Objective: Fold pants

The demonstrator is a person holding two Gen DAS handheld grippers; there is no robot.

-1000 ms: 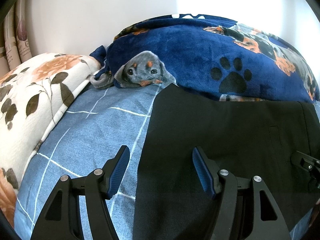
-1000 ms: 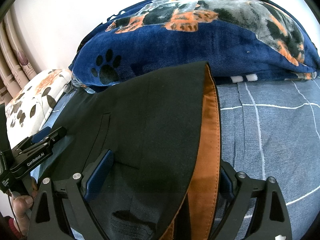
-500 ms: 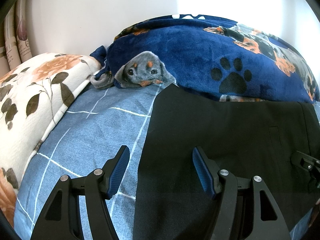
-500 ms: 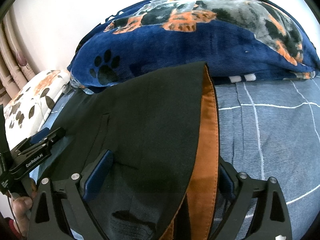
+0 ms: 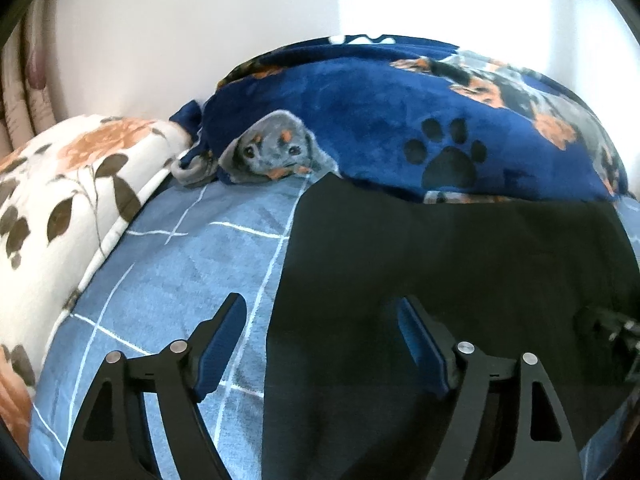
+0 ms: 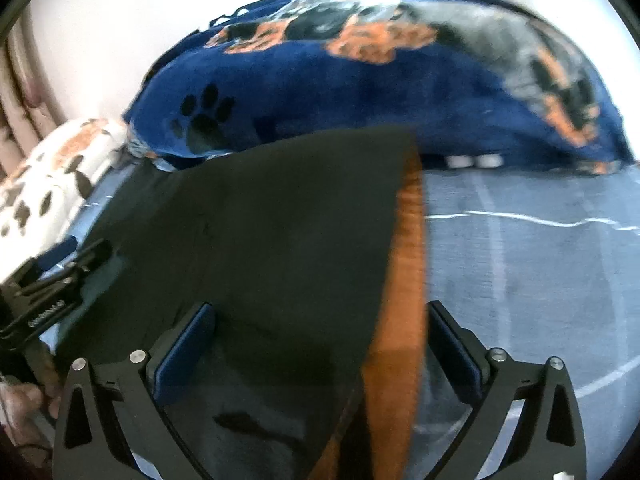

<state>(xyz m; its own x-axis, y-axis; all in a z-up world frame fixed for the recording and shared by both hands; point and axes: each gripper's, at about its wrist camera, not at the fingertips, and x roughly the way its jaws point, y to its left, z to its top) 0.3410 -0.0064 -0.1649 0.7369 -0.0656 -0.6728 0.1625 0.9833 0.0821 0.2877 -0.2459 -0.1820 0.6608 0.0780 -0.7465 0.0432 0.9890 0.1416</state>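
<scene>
Black pants lie flat on the blue checked bed sheet. My left gripper is open over the pants' left edge, one finger above the sheet, one above the fabric. In the right wrist view the pants show an orange inner band along their right edge. My right gripper is open, its jaws straddling that edge with the cloth between them. The left gripper's body shows at the far left of that view.
A dark blue dog-print blanket is bunched behind the pants against the white wall; it also shows in the right wrist view. A floral pillow lies at the left. Bare sheet lies right of the pants.
The right gripper view has shifted and blurred, moving slightly back and left. The left gripper has stayed still and open.
</scene>
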